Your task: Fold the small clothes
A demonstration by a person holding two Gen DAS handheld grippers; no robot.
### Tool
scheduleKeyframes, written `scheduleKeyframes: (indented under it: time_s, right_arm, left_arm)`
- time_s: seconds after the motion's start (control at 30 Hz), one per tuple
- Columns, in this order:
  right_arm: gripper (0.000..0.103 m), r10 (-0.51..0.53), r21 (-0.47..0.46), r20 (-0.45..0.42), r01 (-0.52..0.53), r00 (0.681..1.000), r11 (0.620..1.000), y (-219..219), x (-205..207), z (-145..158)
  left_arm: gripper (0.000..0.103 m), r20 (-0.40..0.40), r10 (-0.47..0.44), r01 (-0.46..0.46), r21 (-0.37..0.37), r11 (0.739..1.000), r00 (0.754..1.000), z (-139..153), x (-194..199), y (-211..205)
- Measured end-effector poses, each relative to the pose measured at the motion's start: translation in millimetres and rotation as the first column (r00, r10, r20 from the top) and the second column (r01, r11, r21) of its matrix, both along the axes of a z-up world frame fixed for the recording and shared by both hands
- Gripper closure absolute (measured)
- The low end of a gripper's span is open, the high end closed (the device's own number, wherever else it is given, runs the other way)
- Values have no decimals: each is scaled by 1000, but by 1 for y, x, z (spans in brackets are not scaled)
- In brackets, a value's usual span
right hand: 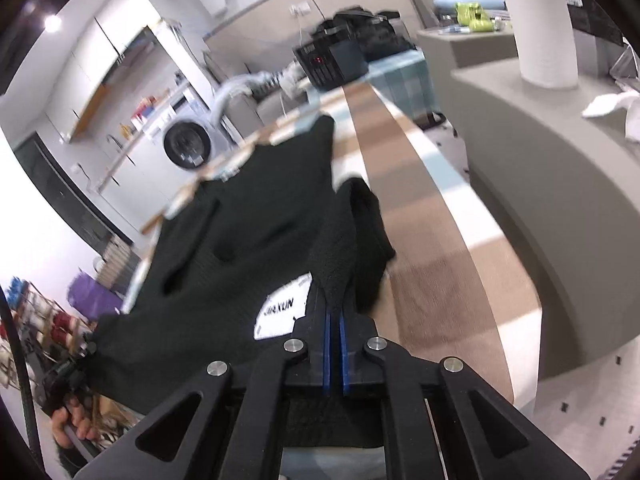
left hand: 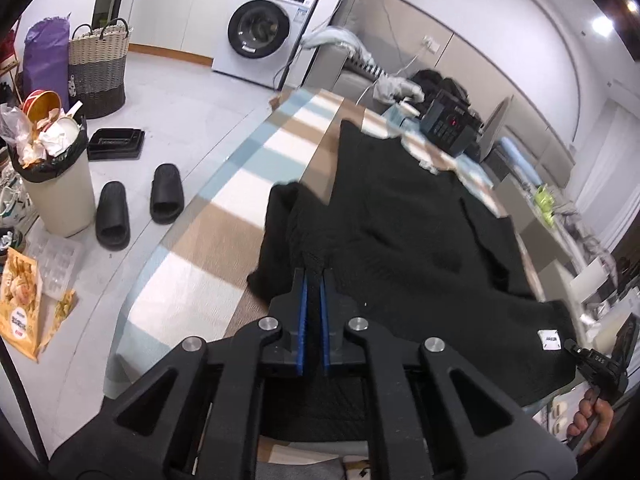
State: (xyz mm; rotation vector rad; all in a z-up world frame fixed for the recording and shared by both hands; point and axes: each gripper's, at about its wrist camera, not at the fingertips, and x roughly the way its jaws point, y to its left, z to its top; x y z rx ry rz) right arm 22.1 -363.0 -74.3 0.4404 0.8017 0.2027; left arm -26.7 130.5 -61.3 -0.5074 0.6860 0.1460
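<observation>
**Black garment pinched at both near corners**

The black garment (left hand: 400,216) lies spread along the striped cloth (left hand: 224,216) covering the counter. Far left on the floor sit a full bin (left hand: 52,176) and a pair of black slippers (left hand: 140,208), with a washing machine (left hand: 264,36) behind. Moving right, the left tool (left hand: 314,276) has its blue-padded jaws closed tight on a bunched fold at the garment's near edge. Further right, a white label (left hand: 550,339) shows on the fabric. The right tool (right hand: 335,312) clamps the opposite near edge just beside that label (right hand: 284,308). A paper roll (right hand: 544,32) stands far right.
</observation>
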Motion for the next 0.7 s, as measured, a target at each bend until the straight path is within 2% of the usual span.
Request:
scheduleKeyframes:
  time_s: [0.23,0.4,0.6,0.7]
  right_arm:
    - [100,-72,42,99,69,992,997,3,33,32]
    - [100,-127,92,111,117,986,989,6,80,40]
    - [100,-140,91,108,130,984,987,14,134,35]
    - [100,-156,70,55,152,986,986,14,158,18]
  left_arm:
    - [101,82,12,-11,-21,1000,997,28,22,13]
    - [102,106,27,-24,-26,999,994,40,68,29]
    - [103,76,52,-51,-25,998,996,33,135,49]
    - [103,40,68,-67,-23,997,997,22,162,57]
